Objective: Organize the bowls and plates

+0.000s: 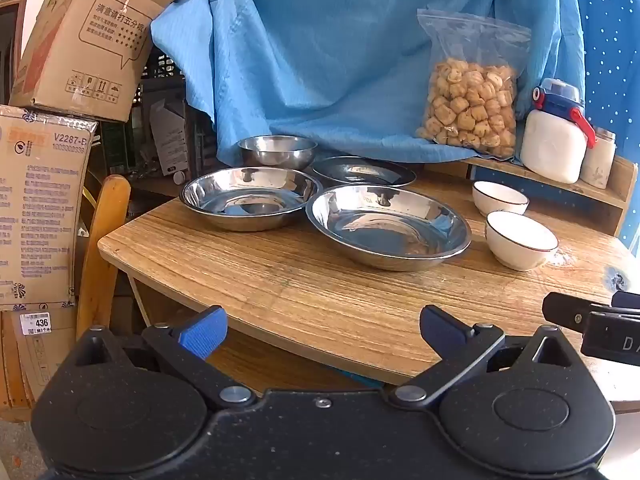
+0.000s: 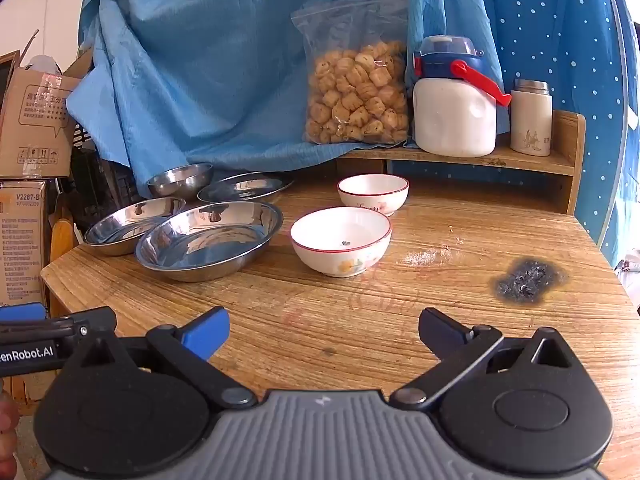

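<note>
Both tongs sit nearest the lens, each spread wide with nothing between the blue-padded fingers: the left tongs hang over the near edge of the wooden worktop, and the right tongs hover over its bare middle. From the left wrist view, the right tool's black body shows at 3 o'clock; from the right wrist view, the left tool pokes in at 9 o'clock.

Beyond the right tongs, a dark scorch mark stains the wood at 2 o'clock, with a whitish scuff just left of it. At 12 o'clock stands a white ceramic bowl with a red rim, and a second white ceramic bowl sits just behind it, apart from it.

At 11 o'clock lies the large steel dish, close beside the near ceramic bowl. A second steel dish sits to its left, their rims touching or nearly so. Behind them rest a flat steel plate and a small steel bowl.

Farther back, a low wooden shelf carries a clear bag of biscuits, a white jug with a blue lid and red handle, and a small white flask. Blue cloth drapes behind everything, and cardboard boxes are stacked at 10 o'clock.
</note>
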A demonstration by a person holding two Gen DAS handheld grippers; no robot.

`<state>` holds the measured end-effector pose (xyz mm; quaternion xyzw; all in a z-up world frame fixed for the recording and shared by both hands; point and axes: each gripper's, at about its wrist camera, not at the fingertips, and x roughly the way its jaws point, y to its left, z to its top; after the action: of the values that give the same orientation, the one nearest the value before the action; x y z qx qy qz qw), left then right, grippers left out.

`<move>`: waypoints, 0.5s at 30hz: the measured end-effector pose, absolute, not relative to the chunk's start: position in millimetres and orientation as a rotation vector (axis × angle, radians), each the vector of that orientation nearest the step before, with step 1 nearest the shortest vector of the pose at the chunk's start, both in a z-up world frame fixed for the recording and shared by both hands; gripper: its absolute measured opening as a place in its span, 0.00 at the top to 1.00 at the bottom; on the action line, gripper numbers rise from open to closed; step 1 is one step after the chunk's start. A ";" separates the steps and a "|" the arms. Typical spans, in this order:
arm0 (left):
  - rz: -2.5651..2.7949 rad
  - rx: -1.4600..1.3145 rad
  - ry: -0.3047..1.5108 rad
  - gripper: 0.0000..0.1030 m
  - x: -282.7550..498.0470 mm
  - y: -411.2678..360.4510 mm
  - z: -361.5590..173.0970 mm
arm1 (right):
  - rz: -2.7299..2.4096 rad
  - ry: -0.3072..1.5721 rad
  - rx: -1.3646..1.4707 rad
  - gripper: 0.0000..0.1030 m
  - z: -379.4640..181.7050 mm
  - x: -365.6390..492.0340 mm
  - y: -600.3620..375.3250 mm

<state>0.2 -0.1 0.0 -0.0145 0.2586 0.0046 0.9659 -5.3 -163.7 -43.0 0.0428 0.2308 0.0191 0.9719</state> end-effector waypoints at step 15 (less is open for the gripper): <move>0.011 -0.026 0.520 0.01 0.2 -0.7 0.6 | 0.030 0.469 0.084 0.00 -44.6 -3.2 -163.6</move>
<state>0.2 -0.7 0.6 -0.0129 0.2569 0.0054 0.9663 -3.2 -163.6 -44.6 0.0418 0.2320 0.0150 0.9717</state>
